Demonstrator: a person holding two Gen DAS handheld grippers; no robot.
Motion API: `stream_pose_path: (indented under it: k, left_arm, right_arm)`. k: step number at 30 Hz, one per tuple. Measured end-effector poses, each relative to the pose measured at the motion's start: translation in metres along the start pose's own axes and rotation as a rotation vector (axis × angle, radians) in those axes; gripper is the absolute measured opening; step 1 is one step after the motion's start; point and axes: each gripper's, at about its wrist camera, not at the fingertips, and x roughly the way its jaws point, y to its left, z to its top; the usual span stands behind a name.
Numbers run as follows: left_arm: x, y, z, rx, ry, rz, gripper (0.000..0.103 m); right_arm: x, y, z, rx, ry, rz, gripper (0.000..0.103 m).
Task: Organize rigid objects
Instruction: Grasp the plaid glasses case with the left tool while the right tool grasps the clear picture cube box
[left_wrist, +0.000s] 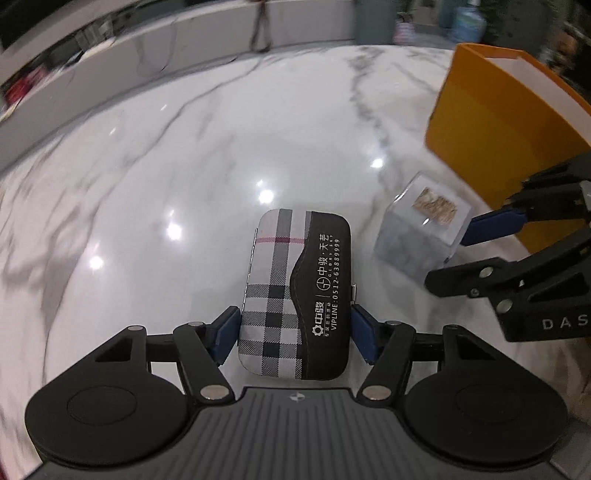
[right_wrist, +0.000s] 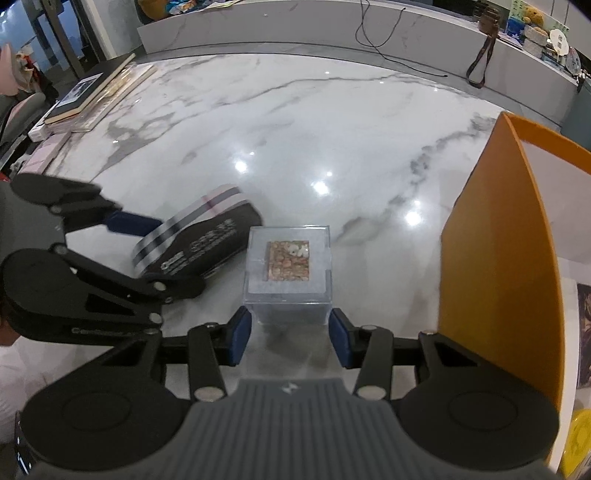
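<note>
A plaid and black case (left_wrist: 295, 295) with white print sits between the blue pads of my left gripper (left_wrist: 295, 332), which is shut on its near end just above the marble table (left_wrist: 184, 166). The case also shows in the right wrist view (right_wrist: 195, 243), blurred. A clear plastic cube (right_wrist: 288, 273) with a brown mineral piece inside stands on the table. My right gripper (right_wrist: 290, 338) is open, its blue pads flanking the cube's near face without touching. The cube also shows in the left wrist view (left_wrist: 421, 229).
An orange box (right_wrist: 498, 266) with a white inside stands open at the right, close to the cube; it also shows in the left wrist view (left_wrist: 498, 122). Books (right_wrist: 85, 96) lie at the table's far left. A low marble wall (right_wrist: 295, 29) and a cable run behind.
</note>
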Motion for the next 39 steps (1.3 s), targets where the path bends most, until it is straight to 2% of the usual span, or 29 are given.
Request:
stream_pose_path:
  k: [4,7,11,16,26,28,31,36,38,39]
  left_arm:
    - [-0.009,-0.001,-0.013,-0.09,0.031,0.027,0.073]
    - [-0.011,-0.001,-0.017,-0.124,0.025,0.038,0.074]
    - [-0.01,-0.001,-0.021,-0.128,-0.011,0.051,0.08]
    - [-0.008,-0.003,-0.021,-0.109,-0.056,0.038,0.083]
    - [-0.007,0.0,-0.023,-0.171,-0.183,0.019,0.087]
    - [-0.004,-0.001,-0.022,-0.179,-0.189,0.024,0.087]
    - [-0.004,-0.003,-0.021,-0.165,-0.185,0.044,0.078]
    - [-0.007,-0.005,-0.022,-0.182,-0.162,0.052,0.078]
    - [-0.007,-0.005,-0.024,-0.191,-0.164,0.057,0.078]
    - [-0.008,-0.005,-0.024,-0.194,-0.168,0.057,0.078]
  right_arm:
    - [-0.006,0.008,-0.006,-0.017,-0.01,-0.008,0.048]
    - [-0.013,0.011,-0.007,-0.032,-0.057,-0.01,0.063]
    - [-0.018,0.011,-0.001,-0.026,-0.108,-0.011,0.063]
    - [-0.015,0.01,0.004,-0.004,-0.13,0.002,0.063]
    - [-0.006,0.007,0.004,0.031,-0.126,0.002,0.062]
    - [-0.006,0.006,0.004,0.037,-0.126,0.005,0.062]
    - [-0.005,0.006,0.004,0.035,-0.129,0.003,0.062]
    - [-0.003,0.007,0.004,0.034,-0.124,0.0,0.062]
    - [-0.002,0.006,0.004,0.033,-0.121,0.003,0.048]
    - [-0.002,0.007,0.004,0.03,-0.121,0.001,0.048]
